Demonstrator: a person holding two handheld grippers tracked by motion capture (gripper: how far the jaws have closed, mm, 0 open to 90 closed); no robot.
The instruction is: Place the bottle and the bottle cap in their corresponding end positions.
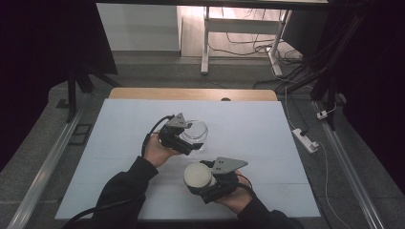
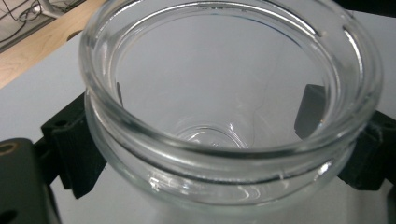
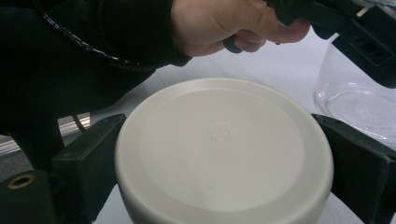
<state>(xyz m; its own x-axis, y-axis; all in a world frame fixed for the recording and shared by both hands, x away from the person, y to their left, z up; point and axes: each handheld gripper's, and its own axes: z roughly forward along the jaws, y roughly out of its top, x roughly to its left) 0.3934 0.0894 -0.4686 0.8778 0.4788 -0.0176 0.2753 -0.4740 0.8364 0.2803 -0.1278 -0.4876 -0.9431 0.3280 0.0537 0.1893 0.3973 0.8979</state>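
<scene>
A clear, empty glass jar (image 1: 196,130) stands mouth up on the white table (image 1: 119,143) near the middle. My left gripper (image 1: 191,139) is shut on it. In the left gripper view the jar (image 2: 224,107) sits between the two black jaws, which press on its neck just under the rim. A round cream-white lid (image 1: 197,175) is held off to the right front of the jar, and my right gripper (image 1: 203,183) is shut on it. In the right gripper view the lid (image 3: 224,149) lies flat between the jaws, with the jar's base (image 3: 359,102) at the far right.
A wooden table edge (image 1: 191,93) runs along the back of the white surface. On the floor to the right lies a white power strip (image 1: 305,139) with cables. A metal rail (image 1: 52,157) runs along the left side. White surface lies open left and right of the hands.
</scene>
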